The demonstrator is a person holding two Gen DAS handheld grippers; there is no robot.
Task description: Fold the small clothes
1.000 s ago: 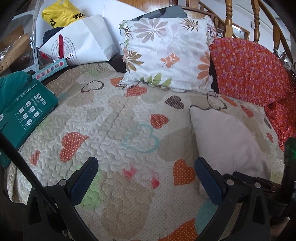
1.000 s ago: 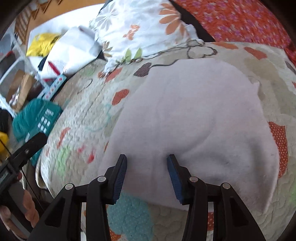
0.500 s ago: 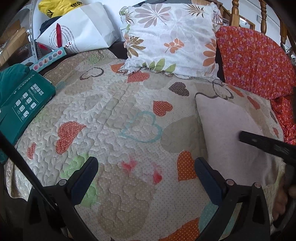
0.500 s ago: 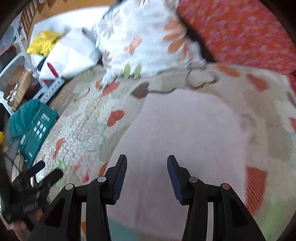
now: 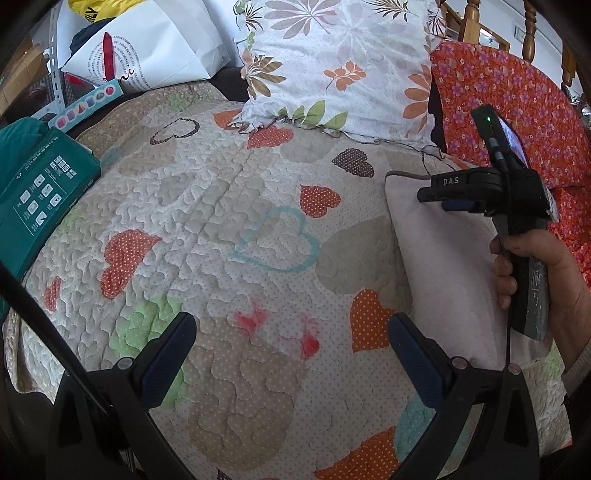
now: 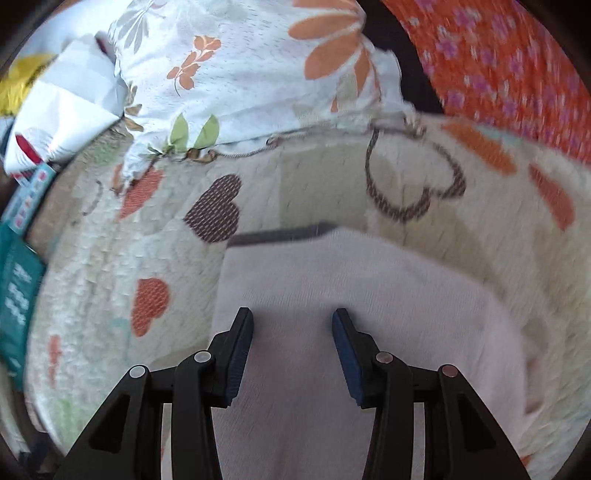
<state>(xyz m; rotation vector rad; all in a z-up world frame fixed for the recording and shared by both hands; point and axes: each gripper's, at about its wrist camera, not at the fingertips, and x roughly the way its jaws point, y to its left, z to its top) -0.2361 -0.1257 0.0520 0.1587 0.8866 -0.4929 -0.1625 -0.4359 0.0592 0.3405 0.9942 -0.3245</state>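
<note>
I held my left gripper point(image 5: 291, 354) above a quilted bedspread point(image 5: 229, 206) printed with hearts, its two blue-padded jaws spread wide with only quilt showing between them and nothing held. To its right lay the pale pink garment point(image 5: 443, 266), spread flat on the bedspread with a dark trim along its far edge. My right gripper point(image 6: 291, 332) hung over that garment, jaws partly apart; the pink cloth filled the gap between them, but the pads did not press on it as far as the blurred wrist view let me judge. From the left wrist view my right hand point(image 5: 532, 280) gripped the black handle of that tool above the garment.

At the head of the bed a white floral pillow point(image 5: 340, 62) leaned upright, with an orange flowered cushion point(image 5: 517, 110) just beside it on the right. At the far left corner stood a white paper bag point(image 5: 147, 48); something yellow point(image 5: 96, 5) and something dark showed behind its top edge, though I could not tell whether they sat inside it. A closed teal box point(image 5: 40, 199) lay at the left edge of the quilt, and a narrow pale blue box point(image 5: 88, 103) lay between it and the bag.
</note>
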